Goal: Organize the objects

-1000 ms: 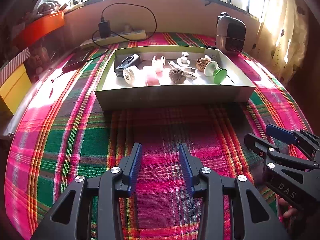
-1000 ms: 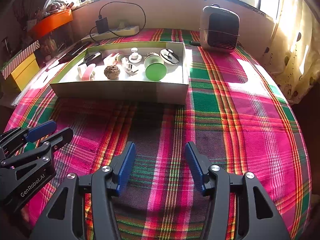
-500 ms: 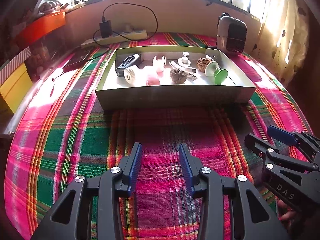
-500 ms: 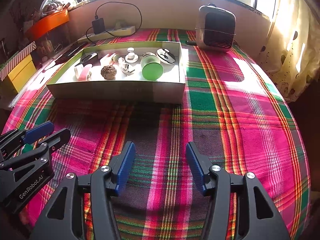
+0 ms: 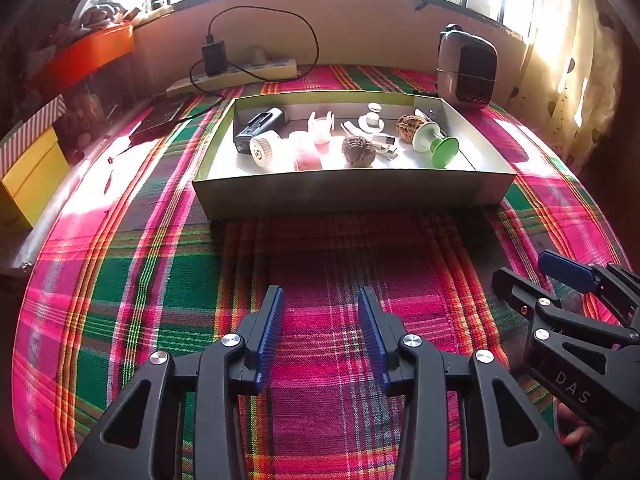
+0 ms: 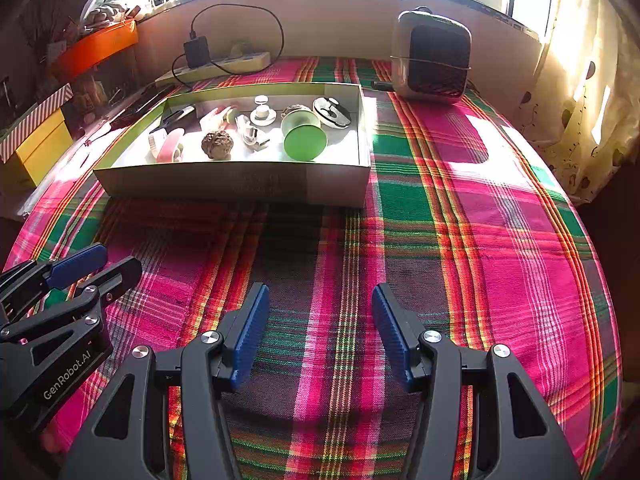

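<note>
Left tool (image 5: 320,336): blue-padded fingers spread wide, nothing between them, hovering low over the pink-and-green plaid cloth (image 5: 160,280) that covers the bench. Right tool (image 6: 318,332): likewise wide and empty, beside the left one. Change over the last second: slight only, the shallow grey cardboard tray with green inner rim (image 5: 352,194) sits a little differently in each view, the tools drifting while their spread holds as it was; no item has shifted. Task's things, all inside the tray, straight ahead of both tools and well apart from them: black rectangular device (image 5: 260,126), white ribbed wheel (image 5: 264,152), pink tape roll (image 5: 306,154), two brown wrinkled walnuts (image 5: 358,152), white knob on a round base (image 5: 372,120), green-and-white spool lying on its side (image 5: 438,144), small white clips (too small to tell further). Cloth outside the tray carries none of them. Standing: this fits a tray already filled with gathered items, or a tray about to be sorted or emptied; the pictures do not settle which. Edges: the tray's near wall stands upright between the tools and the contents, so any reach must pass over it. Open room: broad bare cloth ahead of and to the right of the right tool; grey-and-black boxy heater (image 6: 430,56) beyond the tray's far right corner; white power strip with black charger and cable (image 5: 240,70) behind the tray.
</note>
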A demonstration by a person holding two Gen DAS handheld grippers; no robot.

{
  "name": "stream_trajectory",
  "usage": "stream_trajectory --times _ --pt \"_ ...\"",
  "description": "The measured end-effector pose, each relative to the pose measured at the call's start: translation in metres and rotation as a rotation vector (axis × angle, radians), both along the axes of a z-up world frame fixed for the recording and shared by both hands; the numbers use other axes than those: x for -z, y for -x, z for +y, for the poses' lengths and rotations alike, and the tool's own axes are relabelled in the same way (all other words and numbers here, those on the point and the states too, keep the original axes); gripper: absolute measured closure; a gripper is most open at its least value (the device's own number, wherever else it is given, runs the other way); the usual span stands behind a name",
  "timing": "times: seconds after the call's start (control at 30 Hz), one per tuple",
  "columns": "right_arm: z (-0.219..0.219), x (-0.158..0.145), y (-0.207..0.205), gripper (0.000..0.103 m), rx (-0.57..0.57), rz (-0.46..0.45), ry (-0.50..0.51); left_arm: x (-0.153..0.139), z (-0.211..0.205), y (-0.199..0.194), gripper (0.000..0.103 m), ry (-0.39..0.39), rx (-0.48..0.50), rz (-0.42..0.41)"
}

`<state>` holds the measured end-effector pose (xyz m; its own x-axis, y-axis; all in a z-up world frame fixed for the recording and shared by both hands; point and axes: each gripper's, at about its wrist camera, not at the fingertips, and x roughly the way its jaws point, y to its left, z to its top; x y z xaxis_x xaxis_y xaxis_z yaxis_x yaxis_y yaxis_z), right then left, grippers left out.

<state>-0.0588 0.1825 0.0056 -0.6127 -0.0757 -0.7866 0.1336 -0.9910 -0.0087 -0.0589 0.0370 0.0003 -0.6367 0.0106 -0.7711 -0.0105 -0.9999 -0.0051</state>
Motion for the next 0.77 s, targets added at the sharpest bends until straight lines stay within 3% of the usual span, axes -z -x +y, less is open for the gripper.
stream_trajectory --times 0.77 --pt "-0.0002 0.0 0.0001 0.049 0.0 0.0 0.0 0.0004 -0.0004 0.0 0.066 0.0 0.0 0.0"
